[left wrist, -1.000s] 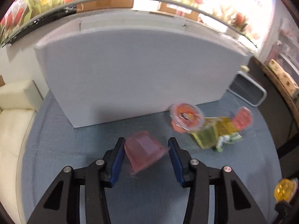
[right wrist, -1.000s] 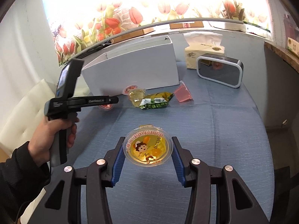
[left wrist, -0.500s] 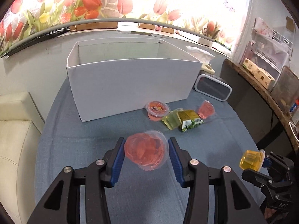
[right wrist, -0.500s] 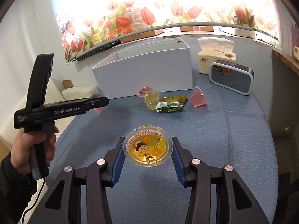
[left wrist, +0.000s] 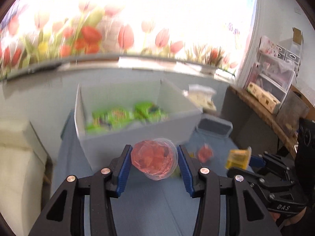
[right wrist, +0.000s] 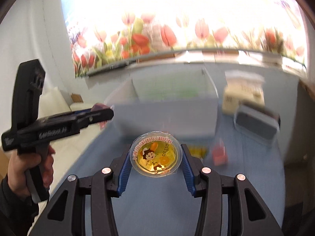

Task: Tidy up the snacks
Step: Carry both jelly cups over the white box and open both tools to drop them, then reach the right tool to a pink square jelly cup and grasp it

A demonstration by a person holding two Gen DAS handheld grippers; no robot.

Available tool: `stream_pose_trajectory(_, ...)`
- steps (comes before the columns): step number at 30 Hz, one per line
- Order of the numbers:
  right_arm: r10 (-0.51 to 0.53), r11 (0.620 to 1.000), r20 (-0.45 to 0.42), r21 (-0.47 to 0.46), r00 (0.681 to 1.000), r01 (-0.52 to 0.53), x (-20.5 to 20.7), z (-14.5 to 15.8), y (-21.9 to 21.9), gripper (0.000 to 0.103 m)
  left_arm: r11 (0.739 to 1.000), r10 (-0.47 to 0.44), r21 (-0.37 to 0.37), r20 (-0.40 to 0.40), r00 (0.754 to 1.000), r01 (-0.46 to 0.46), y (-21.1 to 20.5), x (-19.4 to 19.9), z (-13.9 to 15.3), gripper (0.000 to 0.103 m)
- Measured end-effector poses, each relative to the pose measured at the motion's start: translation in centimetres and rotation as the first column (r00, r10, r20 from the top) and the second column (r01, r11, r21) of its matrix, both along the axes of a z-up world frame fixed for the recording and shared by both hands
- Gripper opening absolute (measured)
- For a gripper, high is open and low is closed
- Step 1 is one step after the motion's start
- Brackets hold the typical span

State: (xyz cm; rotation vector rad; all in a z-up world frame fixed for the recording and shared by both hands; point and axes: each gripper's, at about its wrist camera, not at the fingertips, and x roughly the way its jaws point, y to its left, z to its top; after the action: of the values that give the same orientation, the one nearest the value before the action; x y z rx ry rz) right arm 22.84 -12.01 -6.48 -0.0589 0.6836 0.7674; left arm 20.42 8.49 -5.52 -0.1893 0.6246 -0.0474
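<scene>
My left gripper (left wrist: 154,162) is shut on a pink jelly cup (left wrist: 154,160), held in the air in front of the white box (left wrist: 137,137). The box holds green snack packets (left wrist: 126,116). My right gripper (right wrist: 155,157) is shut on a yellow jelly cup (right wrist: 156,153) with a cartoon lid, held above the blue table (right wrist: 157,196). That cup also shows in the left wrist view (left wrist: 238,157). The left gripper shows in the right wrist view (right wrist: 102,116), raised at the left. A pink jelly cup (right wrist: 219,154) and a yellow packet (right wrist: 196,150) lie on the table before the white box (right wrist: 167,116).
A tissue box (right wrist: 244,96) and a grey-framed clock (right wrist: 256,125) stand to the right of the white box. A cream sofa (left wrist: 17,157) is at the left. A dark counter with shelves (left wrist: 271,102) lies to the right. Both views are motion-blurred.
Both grippers have risen and moved toward the white box with their cups. The box interior with green packets has come into the left wrist view.
</scene>
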Motion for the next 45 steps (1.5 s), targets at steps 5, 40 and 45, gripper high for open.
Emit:
stream_pose_trajectory(5, 0.000, 1.000, 0.055, 0.020, 0.999, -0.001, 6.4, 3.4, 3.4, 0.051, 1.000, 0.011, 0.005, 0.049, 0.999, -0.011, 2.9, 5.1, 3.9, 0.051)
stream_pose_trajectory(40, -0.065, 0.991, 0.056, -0.110, 0.996, 0.071, 16.2, 2.4, 7.5, 0.103, 0.995, 0.090, 0.044, -0.049, 0.995, -0.088, 7.8, 12.0, 1.7, 0.103)
stream_pose_trajectory(45, -0.077, 0.996, 0.054, -0.028, 0.996, 0.079, 12.7, 2.9, 4.0, 0.103, 0.996, 0.060, 0.068, -0.031, 0.998, -0.058, 5.7, 9.4, 2.1, 0.103)
